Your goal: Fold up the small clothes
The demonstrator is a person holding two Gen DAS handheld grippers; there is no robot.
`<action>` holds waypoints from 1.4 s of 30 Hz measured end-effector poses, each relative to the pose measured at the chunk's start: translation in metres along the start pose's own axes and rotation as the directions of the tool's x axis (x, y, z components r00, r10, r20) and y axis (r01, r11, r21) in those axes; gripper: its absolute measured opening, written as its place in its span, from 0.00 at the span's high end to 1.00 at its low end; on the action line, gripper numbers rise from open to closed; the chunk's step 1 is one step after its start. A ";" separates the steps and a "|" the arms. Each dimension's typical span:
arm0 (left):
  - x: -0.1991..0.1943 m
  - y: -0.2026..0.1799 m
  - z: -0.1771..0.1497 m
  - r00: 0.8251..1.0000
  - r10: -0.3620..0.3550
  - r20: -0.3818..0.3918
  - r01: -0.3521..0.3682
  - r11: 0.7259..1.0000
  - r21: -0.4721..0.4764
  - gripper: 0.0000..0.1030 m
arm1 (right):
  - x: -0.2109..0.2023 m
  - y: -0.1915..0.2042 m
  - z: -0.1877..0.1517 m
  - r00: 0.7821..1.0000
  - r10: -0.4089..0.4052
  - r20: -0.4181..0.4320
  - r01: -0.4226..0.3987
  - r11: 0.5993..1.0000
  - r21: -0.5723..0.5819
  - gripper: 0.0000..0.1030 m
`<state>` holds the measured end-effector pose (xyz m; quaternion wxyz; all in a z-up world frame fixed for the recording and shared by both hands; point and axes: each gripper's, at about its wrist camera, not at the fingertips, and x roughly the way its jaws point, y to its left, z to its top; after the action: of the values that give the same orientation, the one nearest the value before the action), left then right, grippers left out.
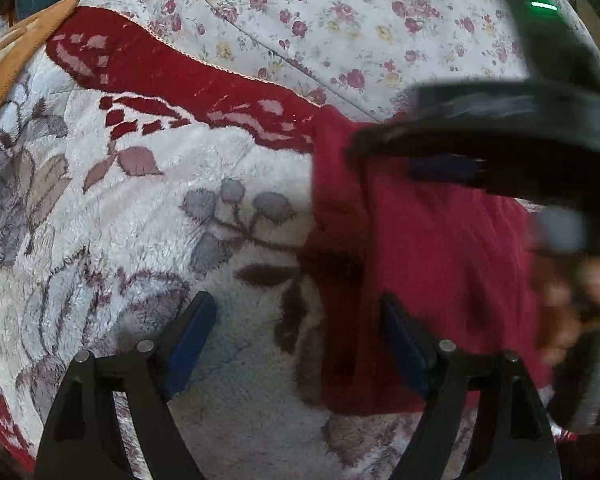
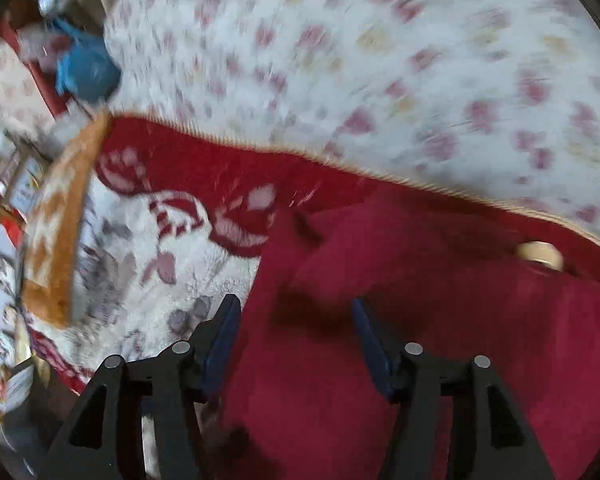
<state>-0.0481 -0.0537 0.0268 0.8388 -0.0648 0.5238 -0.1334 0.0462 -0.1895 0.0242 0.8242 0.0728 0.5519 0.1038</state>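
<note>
- Left gripper (image 1: 298, 334): jaws apart, nothing between the pads; it hangs over the left edge of the red garment (image 1: 440, 280).
- Right gripper (image 2: 296, 334): jaws apart above the same garment, pads not pressing it — view motion-blurred.
- Garment lies on a fluffy white-and-red blanket (image 1: 160, 220).
- Beyond the blanket's trimmed edge — a floral sheet (image 1: 340, 20).
- Far left: an orange cloth (image 2: 60, 240), a blue object (image 2: 86, 70).
</note>
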 end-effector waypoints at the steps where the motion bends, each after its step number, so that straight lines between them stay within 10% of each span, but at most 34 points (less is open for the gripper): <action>1: 0.000 0.000 0.000 1.000 0.000 -0.001 0.000 1.000 -0.001 0.20 | 0.010 0.005 0.001 0.998 -0.060 -0.010 0.059 0.998 -0.030 0.41; 5: -0.001 0.001 0.001 1.000 -0.010 -0.010 0.010 1.000 -0.006 0.20 | 0.004 -0.001 0.001 0.995 -0.094 0.020 0.094 0.995 -0.034 0.81; 8: -0.004 0.005 0.005 0.999 -0.043 -0.024 0.042 0.998 -0.040 0.20 | -0.011 0.001 0.003 0.998 -0.052 0.043 0.055 0.997 -0.047 0.89; 18: 0.000 0.004 0.006 1.000 -0.015 -0.024 0.014 1.000 -0.026 0.20 | 0.012 0.009 -0.001 0.999 0.020 0.050 -0.018 0.999 -0.043 0.86; 22: 0.001 0.005 0.005 1.000 -0.014 -0.022 0.014 1.000 -0.027 0.20 | -0.021 -0.011 -0.006 0.990 0.082 0.118 -0.084 0.996 0.006 0.48; 26: 0.002 0.004 0.006 1.000 -0.008 -0.022 0.008 1.000 -0.027 0.20 | -0.024 -0.031 -0.004 0.990 -0.056 0.133 0.047 0.996 0.069 0.49; 29: 0.000 0.003 0.004 1.000 -0.005 -0.020 0.005 1.000 -0.020 0.20 | -0.003 -0.036 0.000 0.990 -0.103 0.099 0.096 0.992 0.078 0.75; 36: 0.005 0.003 0.008 1.000 -0.006 -0.023 0.005 1.000 -0.021 0.18 | 0.035 -0.030 0.015 0.986 -0.135 0.098 0.130 0.990 0.054 0.74; 42: -0.003 0.008 0.009 0.999 -0.033 -0.003 0.033 0.998 -0.045 0.18 | -0.014 -0.063 -0.011 0.985 -0.068 0.161 0.054 0.994 0.096 0.70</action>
<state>-0.0402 -0.0457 0.0308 0.8338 -0.0923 0.5272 -0.1355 0.0367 -0.2538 0.0178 0.8655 0.1015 0.4883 0.0469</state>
